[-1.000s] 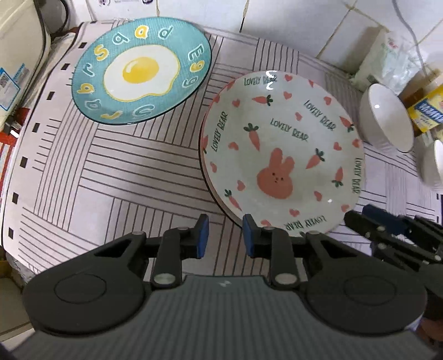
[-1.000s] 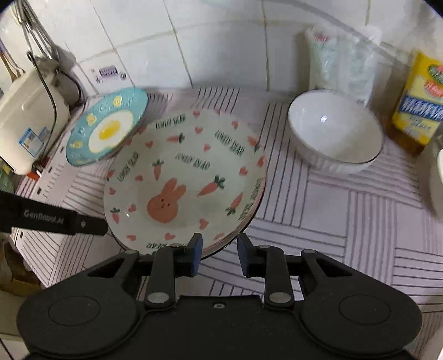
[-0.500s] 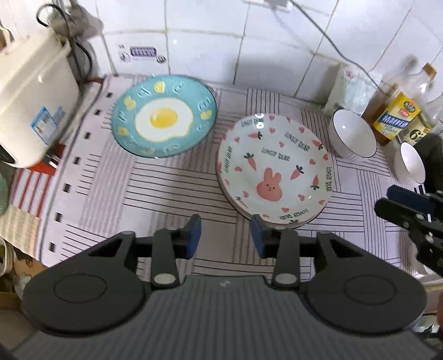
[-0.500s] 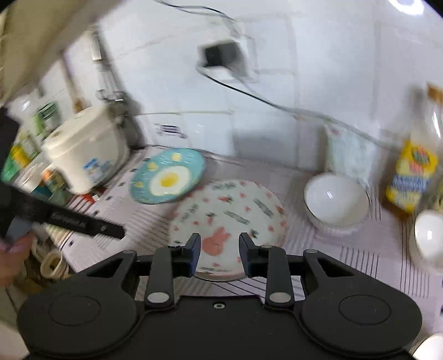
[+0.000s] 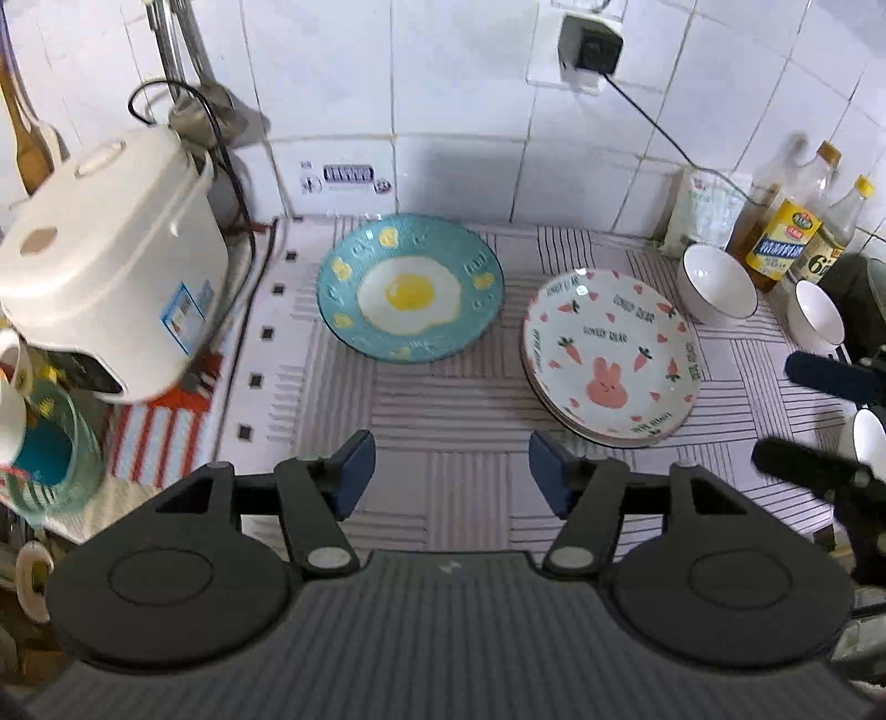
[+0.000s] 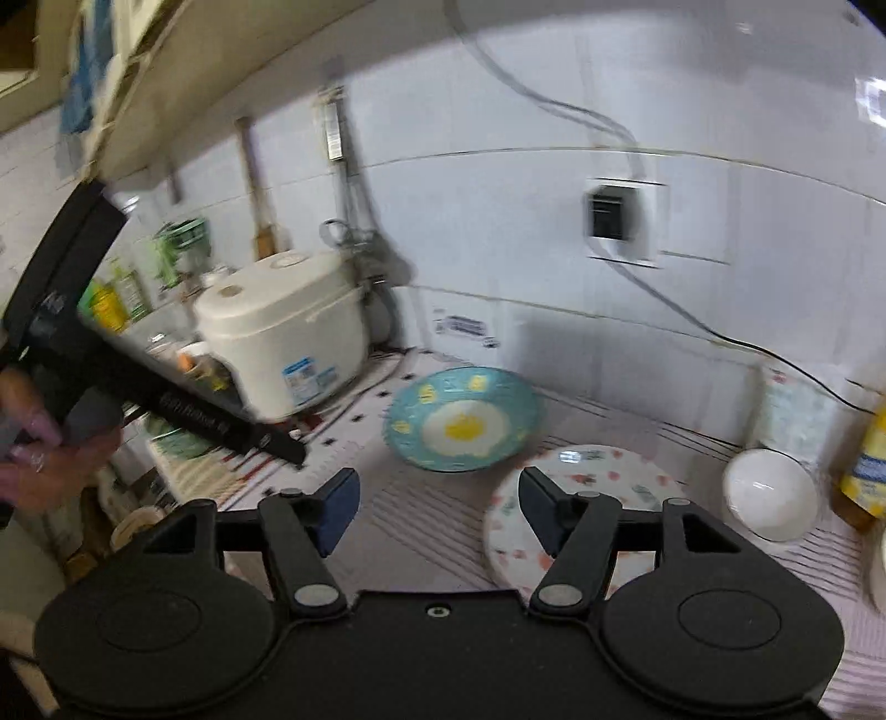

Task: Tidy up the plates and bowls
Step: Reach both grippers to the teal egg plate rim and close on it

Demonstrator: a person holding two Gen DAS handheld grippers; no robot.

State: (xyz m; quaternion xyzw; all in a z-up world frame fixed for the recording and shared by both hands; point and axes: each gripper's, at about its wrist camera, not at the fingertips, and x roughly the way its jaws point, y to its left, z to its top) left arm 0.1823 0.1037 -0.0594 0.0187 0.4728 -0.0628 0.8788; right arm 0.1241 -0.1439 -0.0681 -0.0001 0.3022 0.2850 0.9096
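A white rabbit-and-carrot plate [image 5: 612, 354] [image 6: 587, 498] tops a short stack on the striped mat. Left of it lies a teal fried-egg plate [image 5: 410, 288] [image 6: 462, 418]. Two white bowls [image 5: 714, 282] [image 5: 818, 318] stand at the right, and the nearer bowl [image 6: 769, 501] also shows in the right wrist view. My left gripper [image 5: 447, 471] hovers high above the mat's front; its jaws are opening with nothing between them. My right gripper [image 6: 437, 507] is raised too, its jaws opening and empty. Its fingers [image 5: 825, 376] show at the left wrist view's right edge.
A white rice cooker [image 5: 105, 266] [image 6: 282, 338] stands at the left with a cord behind it. Oil bottles [image 5: 786, 238] and a white packet [image 5: 703, 210] line the tiled wall at the right. A wall socket [image 5: 587, 50] has a cable. A hand [image 6: 39, 465] holds the left gripper.
Both grippers have risen and pulled back from the rabbit plate, so the whole counter and wall now show. Both pairs of jaws have spread wider apart.
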